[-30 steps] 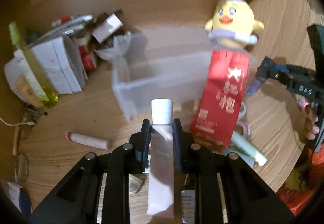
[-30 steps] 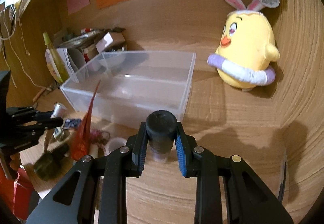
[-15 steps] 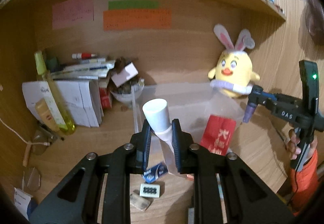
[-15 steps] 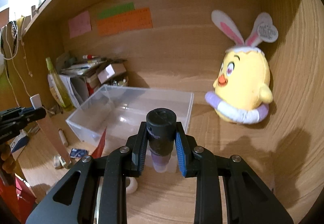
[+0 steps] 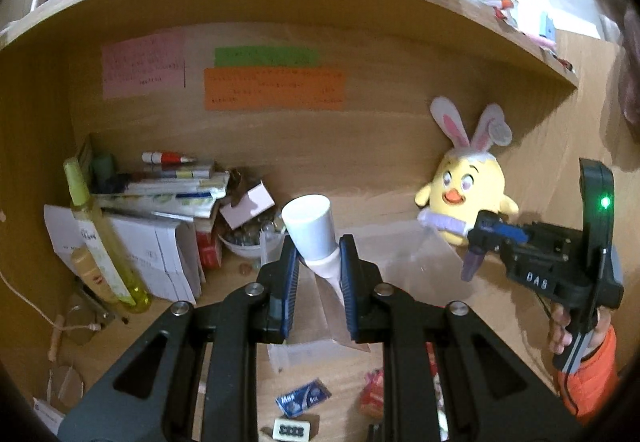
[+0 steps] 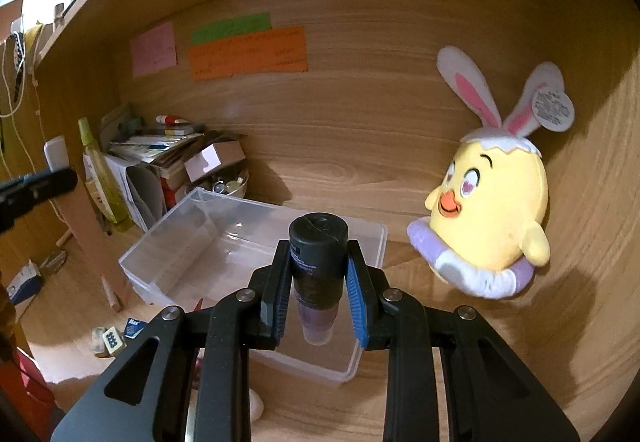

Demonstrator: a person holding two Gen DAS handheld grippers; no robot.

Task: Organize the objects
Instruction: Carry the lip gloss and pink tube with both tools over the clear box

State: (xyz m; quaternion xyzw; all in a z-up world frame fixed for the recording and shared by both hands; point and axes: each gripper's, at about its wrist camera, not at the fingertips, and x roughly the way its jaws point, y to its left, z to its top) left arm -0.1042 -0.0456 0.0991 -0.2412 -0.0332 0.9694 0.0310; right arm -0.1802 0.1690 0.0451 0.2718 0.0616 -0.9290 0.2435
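Both grippers have risen. The left gripper [image 5: 318, 274] pinches a white-capped tube [image 5: 310, 230]; the right gripper [image 6: 318, 284] pinches a black-capped tube [image 6: 318, 242]. The bin's [image 6: 168, 242] open top lies below and ahead of the right jaws.

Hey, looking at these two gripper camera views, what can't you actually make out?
- Handwriting on the orange paper note, pink note and green note: too small in both views.
- Lower body of the pink squeeze tube with white cap: left wrist view, hidden behind the left gripper.
- Label print on the black-capped purple tube: right wrist view, too small, flanked by the right gripper.
- Near corner of the clear plastic bin: covered by that gripper.
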